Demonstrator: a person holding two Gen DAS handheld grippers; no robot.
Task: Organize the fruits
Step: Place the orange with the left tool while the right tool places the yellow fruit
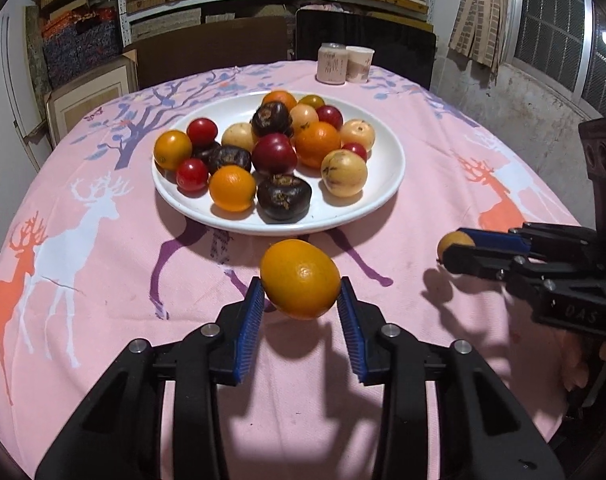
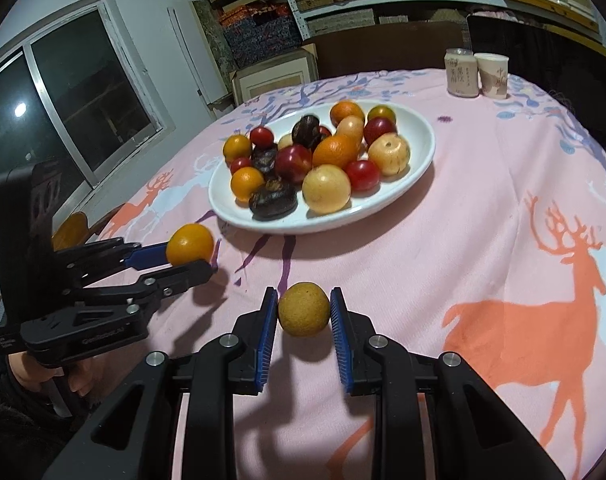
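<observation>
Two fruits are airborne: we hold an orange (image 1: pixel 299 279) clamped in the left tool (image 1: pixel 299 304), low centre of frame, and a tan-yellow fruit (image 2: pixel 304 309) clamped in the right tool (image 2: pixel 304 312). Both hang above the bench (image 1: pixel 103 288), just short of the white plate (image 1: pixel 387 184) heaped with fruit; likely bound there.

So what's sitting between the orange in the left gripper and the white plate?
Nothing but bare pink tablecloth between the orange and the plate, clearest in the left wrist view.
</observation>
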